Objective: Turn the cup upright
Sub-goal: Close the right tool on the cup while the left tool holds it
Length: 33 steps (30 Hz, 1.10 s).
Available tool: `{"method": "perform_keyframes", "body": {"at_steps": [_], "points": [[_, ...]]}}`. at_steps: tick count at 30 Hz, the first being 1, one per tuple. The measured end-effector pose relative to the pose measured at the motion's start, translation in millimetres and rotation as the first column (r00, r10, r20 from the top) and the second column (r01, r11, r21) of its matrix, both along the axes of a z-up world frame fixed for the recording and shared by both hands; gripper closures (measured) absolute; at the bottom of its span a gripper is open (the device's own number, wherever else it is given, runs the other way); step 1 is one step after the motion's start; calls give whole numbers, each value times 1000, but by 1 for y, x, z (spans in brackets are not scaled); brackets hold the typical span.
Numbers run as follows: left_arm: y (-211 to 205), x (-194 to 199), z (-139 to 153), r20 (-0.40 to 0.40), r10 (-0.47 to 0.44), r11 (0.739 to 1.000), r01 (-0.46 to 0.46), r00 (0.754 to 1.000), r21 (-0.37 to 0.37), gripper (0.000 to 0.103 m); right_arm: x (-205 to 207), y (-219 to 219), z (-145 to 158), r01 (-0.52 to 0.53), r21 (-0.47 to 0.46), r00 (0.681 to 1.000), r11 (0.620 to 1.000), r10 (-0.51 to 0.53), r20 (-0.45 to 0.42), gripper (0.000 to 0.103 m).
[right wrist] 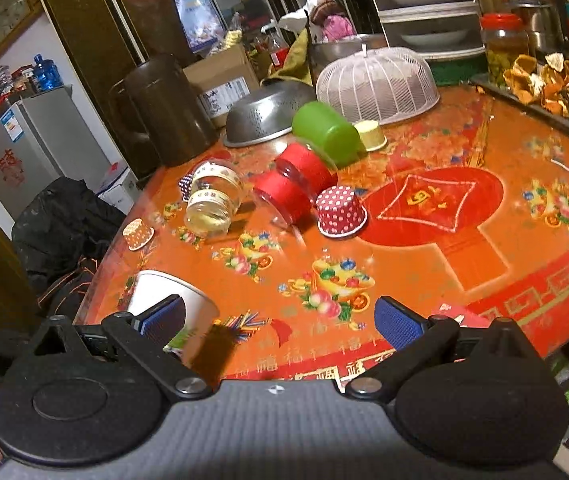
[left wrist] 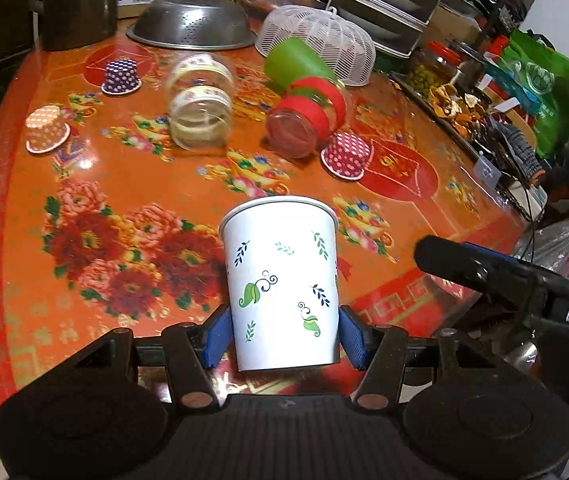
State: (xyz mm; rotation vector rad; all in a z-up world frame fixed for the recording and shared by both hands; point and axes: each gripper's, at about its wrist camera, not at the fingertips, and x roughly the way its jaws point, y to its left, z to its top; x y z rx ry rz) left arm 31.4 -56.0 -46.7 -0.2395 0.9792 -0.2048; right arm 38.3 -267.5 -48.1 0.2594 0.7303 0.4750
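Observation:
A white paper cup with leaf prints (left wrist: 282, 284) stands mouth up between the blue pads of my left gripper (left wrist: 284, 338), which is shut on its lower part near the table's front edge. The same cup shows at the lower left of the right wrist view (right wrist: 164, 294), partly behind the left finger. My right gripper (right wrist: 280, 322) is open and empty over the orange floral table (right wrist: 424, 272). Its dark body shows at the right of the left wrist view (left wrist: 504, 276).
Lying on their sides: a clear jar (left wrist: 200, 112), a red-banded jar (left wrist: 308, 120) and a green cup (left wrist: 296, 64). Small dotted cups sit upside down: red (left wrist: 346, 156), orange (left wrist: 46, 130), purple (left wrist: 121, 76). A metal colander (left wrist: 192, 22) and a white mesh cover (left wrist: 316, 42) stand behind.

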Motion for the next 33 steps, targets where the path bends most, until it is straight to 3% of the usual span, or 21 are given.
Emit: {"method": "perform_keyframes", "body": {"at_steps": [6,10,14,17,26,33], "points": [[-12,-4,-5,24,-12,999,11,1000,54,43,7,15,-1,-42,81,989,996,53,-141,1],[-12,-5,-4,21,-22,999,21,1000,44,43,21,26,-3,-36,124,963,992,67,-260,1],[-12,-5,-4,21,-30,999,29,999,41,43,33,45,-4,-65,138,939,988,107,-326,1],[-13,-6,-5,23,-29,999,28,999,37,42,39,57,-5,-68,146,927,987,117,-357,2],[-3,-7,-8,26,-22,999,23,999,-23,42,50,74,-16,-51,101,905,994,89,-416,27],[3,-7,-11,24,-27,998,29,999,-55,42,54,76,-20,-53,100,906,994,90,-413,31]]}}
